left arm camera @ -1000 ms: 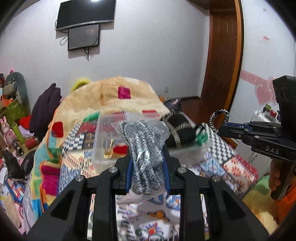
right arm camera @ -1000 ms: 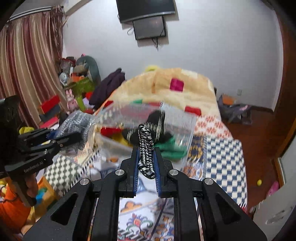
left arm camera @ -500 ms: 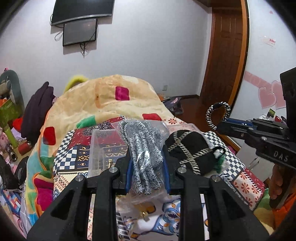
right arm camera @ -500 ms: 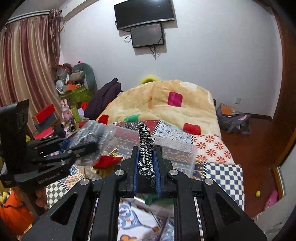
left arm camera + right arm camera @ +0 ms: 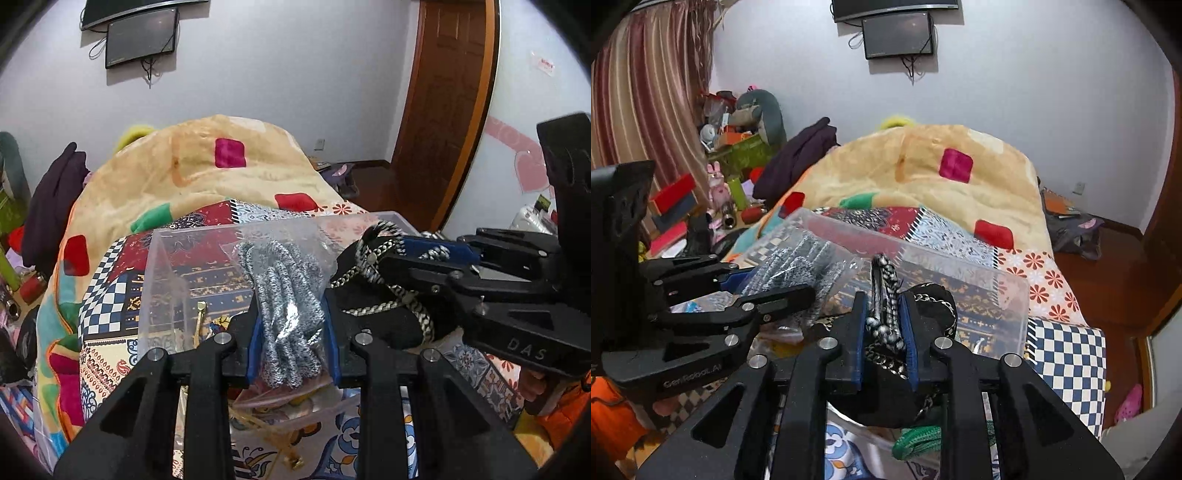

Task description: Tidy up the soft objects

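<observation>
Grey gloves [image 5: 286,314], bagged, sit clenched in my left jaws over the clear box [image 5: 162,266]; my right jaws grasp the cord [image 5: 884,295] beside them. I'd lower both inside before releasing.

The room is lit evenly and softly, rather cool in colour, and the white wall [image 5: 280,85] is bright without hard shadows – the source of the light itself is not seen in either view. Both pictures have strong fisheye distortion, with black corners and the door frame [image 5: 487,96] bent into a curve. The clear plastic box [image 5: 1008,295] shows mild pale glare on its rim, and focus is sharp in the centre – softer toward the edges.
</observation>
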Tool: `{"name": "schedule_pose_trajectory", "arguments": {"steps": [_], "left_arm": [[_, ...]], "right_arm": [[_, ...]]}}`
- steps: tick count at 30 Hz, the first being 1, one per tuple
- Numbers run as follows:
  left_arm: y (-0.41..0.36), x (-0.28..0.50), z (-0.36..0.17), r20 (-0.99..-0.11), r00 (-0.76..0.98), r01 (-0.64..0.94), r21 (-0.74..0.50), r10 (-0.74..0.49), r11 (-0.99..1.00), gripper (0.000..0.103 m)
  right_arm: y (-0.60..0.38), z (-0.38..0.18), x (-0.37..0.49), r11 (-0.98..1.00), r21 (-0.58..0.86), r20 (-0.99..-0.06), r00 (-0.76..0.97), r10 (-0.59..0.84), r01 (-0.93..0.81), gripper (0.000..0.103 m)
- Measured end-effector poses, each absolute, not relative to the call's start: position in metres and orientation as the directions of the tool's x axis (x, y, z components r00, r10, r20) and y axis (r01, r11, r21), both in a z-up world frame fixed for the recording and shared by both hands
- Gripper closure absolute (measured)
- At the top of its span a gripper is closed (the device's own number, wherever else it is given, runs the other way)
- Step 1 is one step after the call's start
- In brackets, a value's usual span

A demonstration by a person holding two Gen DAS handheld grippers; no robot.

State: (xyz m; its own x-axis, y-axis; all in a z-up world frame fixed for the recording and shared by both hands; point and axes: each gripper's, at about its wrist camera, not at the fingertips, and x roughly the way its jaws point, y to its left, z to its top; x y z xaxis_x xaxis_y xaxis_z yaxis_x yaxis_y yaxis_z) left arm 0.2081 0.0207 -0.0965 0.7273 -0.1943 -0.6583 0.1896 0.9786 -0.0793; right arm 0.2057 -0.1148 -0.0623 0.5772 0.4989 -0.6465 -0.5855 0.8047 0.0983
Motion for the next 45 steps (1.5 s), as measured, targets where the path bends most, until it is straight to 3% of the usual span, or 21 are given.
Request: {"name": "schedule_pose_trajectory", "arguments": {"steps": [9,21,27,41,45], "left_arm": [[0.022,0.2,-0.089,-0.645,0.742,0.172,-0.084,-0.185,0.981,0.062],[0.026,0.151,-0.039,-0.537,0.826,0.146,-0.088,-0.171,0.985,0.06],[0.019,0.117,-0.016,-0.465,0.872,0.133,-0.078,-0.154,0.988,0.053],[0.015,0.058,0.002,-0.323,0.938,0.098,-0.097,-0.125,0.99,0.012],[0.015,0.047,0.005,-0.295,0.949,0.092,-0.087,-0.114,0.992,0.009]], "right_arm": [[-0.12,-0.055,0.199,0.826,0.062,-0.619,0.628,0.472,-0.56,0.039],[-0.14,-0.022,0.176,0.827,0.072,-0.549,0.67,0.5,-0.558,0.035],[-0.15,-0.002,0.151,0.822,0.072,-0.493,0.696,0.522,-0.565,0.035],[-0.172,0.02,0.1,0.828,0.08,-0.368,0.756,0.542,-0.555,0.015],[-0.173,0.017,0.094,0.837,0.078,-0.347,0.773,0.532,-0.541,0.003]]}}
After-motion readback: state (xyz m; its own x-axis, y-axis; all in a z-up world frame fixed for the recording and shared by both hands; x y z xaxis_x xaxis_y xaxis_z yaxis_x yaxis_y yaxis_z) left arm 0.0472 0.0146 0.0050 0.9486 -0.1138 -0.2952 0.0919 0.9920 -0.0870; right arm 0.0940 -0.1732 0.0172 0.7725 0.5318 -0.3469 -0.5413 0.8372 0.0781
